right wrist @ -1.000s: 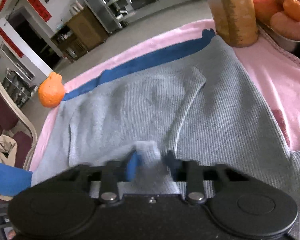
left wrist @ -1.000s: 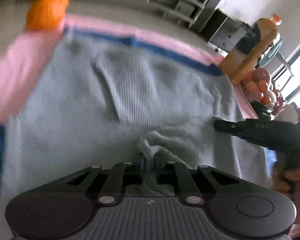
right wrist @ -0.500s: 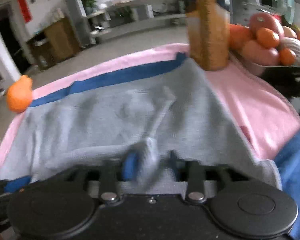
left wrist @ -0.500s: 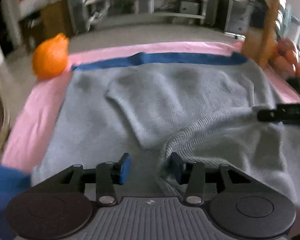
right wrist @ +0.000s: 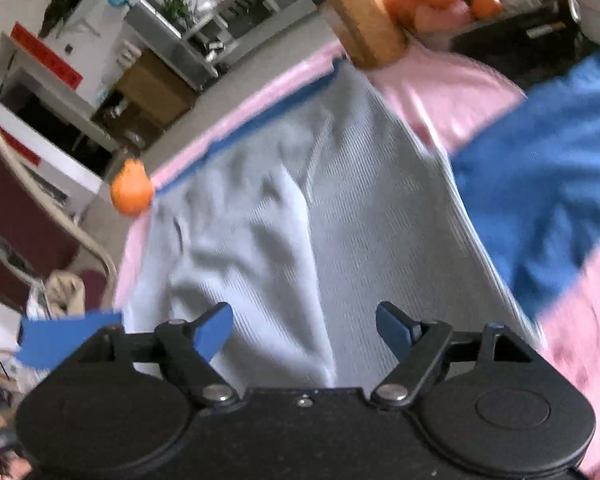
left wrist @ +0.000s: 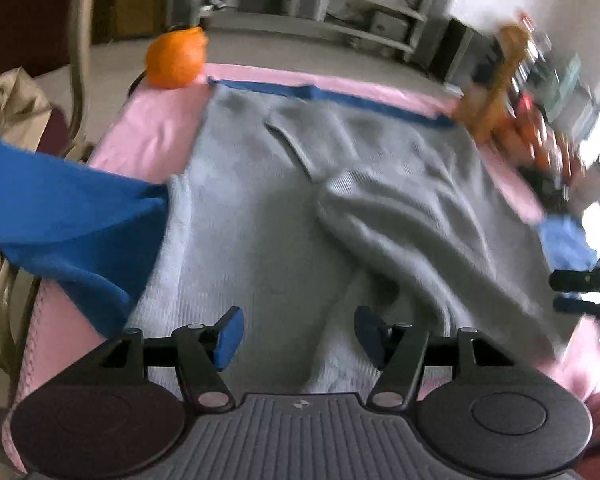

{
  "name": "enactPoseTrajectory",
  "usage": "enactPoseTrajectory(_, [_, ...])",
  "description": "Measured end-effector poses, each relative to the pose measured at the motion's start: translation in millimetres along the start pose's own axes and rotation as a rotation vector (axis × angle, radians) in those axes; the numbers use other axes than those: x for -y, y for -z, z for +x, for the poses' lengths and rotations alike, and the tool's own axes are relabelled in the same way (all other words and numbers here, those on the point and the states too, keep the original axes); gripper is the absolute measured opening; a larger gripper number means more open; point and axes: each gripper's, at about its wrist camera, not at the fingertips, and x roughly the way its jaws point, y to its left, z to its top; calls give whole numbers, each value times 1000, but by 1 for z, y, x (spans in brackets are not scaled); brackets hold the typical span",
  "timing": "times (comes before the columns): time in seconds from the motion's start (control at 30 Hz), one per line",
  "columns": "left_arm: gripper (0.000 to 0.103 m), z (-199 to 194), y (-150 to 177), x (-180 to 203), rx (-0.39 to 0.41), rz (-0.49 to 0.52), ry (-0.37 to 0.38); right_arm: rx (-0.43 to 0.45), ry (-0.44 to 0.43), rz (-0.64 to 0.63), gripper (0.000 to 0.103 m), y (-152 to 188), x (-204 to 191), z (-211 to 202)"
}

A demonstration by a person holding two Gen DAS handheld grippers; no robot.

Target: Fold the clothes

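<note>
grey knit sweater (left wrist: pixel 340 208) spread flat on the pink-covered bench (left wrist: pixel 156 128), a sleeve folded across its middle, left gripper (left wrist: pixel 296 336) and right gripper (right wrist: pixel 304 328) above its near edge, jaws wide apart, empty, orange (left wrist: pixel 176 58) at far left corner

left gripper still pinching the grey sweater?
No: the left gripper has its jaws spread wide, with the grey sweater lying flat between them, ungripped.

My left tongs (left wrist: pixel 296 334) are black with blue pads (left wrist: pixel 229 336) on the tips. The grey middle has ridges and a tiny logo. Round black discs sit at 7 and 5 o'clock. My right tongs (right wrist: pixel 304 328) are black too, with silver screws.
</note>
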Motion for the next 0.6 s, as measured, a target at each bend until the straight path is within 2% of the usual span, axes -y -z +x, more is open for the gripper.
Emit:
enactPoseTrajectory(0.03, [59, 1, 4, 8, 6, 58, -21, -21, 2, -23, 72, 9, -1, 2])
enactPoseTrajectory(0.07, [57, 5, 6, 15, 2, 95, -6, -30, -1, -41, 56, 16, -2, 4])
enactPoseTrajectory(0.1, [55, 10, 8, 21, -3, 131, 10, -40, -7, -73, 47, 21, -5, 7])
enactPoseTrajectory(0.17, [53, 17, 11, 26, -23, 149, 65, -48, -5, -133, 47, 26, -13, 13])
enactPoseTrajectory(0.2, [33, 22, 12, 29, -30, 161, 71, -46, 3, -161, 47, 27, -16, 16])
enactPoseTrajectory(0.23, [22, 27, 14, 31, -50, 169, 62, -38, 19, -179, 45, 28, -18, 19])
enactPoseTrajectory(0.27, [3, 32, 16, 33, -69, 177, 53, -34, 30, -187, 34, 29, -19, 21])
enactPoseTrajectory(0.3, [3, 30, 19, 36, -66, 186, 35, -47, 45, -198, 12, 31, -20, 25])
enactPoseTrajectory(0.33, [3, 28, 22, 38, -62, 194, 18, -55, 61, -209, 6, 33, -20, 28])
enactPoseTrajectory(0.43, [2, 13, 34, 40, -59, 186, 10, -67, 57, -230, 5, 43, -21, 18])
enactPoseTrajectory(0.5, [2, 7, 46, 37, -90, 167, 18, -69, 58, -236, 5, 47, -19, 13])
enactPoseTrajectory(0.53, [2, 10, 52, 38, -113, 175, 3, -70, 58, -240, 5, 49, -18, 11])
enactPoseTrajectory(0.6, [5, 8, 58, 45, -103, 223, -29, -73, 59, -246, 7, 54, -15, 6])
